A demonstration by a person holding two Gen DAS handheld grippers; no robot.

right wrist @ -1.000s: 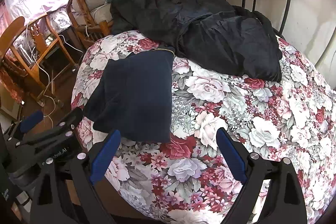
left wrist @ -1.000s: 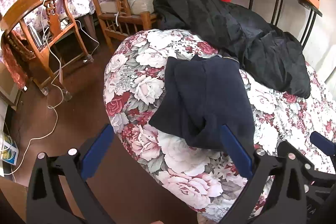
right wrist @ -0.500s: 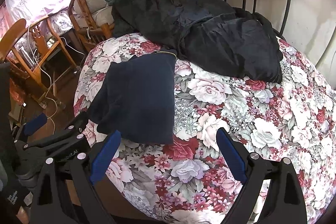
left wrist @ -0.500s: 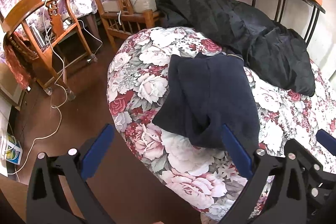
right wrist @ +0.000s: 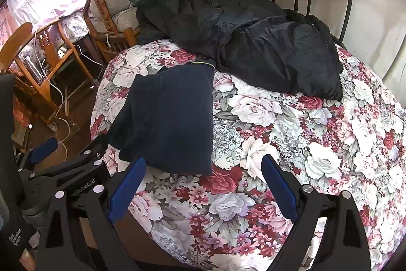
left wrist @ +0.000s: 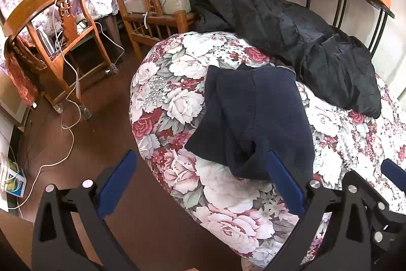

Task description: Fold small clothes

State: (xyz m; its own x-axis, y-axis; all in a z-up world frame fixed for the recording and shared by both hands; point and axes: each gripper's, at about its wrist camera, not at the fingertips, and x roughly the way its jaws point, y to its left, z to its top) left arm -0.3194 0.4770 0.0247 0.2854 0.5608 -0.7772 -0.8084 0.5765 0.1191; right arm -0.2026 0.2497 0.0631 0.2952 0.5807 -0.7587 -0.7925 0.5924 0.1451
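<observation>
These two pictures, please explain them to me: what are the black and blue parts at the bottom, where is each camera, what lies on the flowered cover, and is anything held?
A person carries one hand-held gripper in each hand; no robot arm is involved. Each picture comes from a camera on a gripper, looking forward between its two blue-padded fingers. One view shows the left hand-held gripper, the other the right hand-held gripper. Both are open and hold nothing. On the floral cover lies a dark navy garment, partly folded, and behind it a black jacket. Wooden chairs stand to the left.
</observation>
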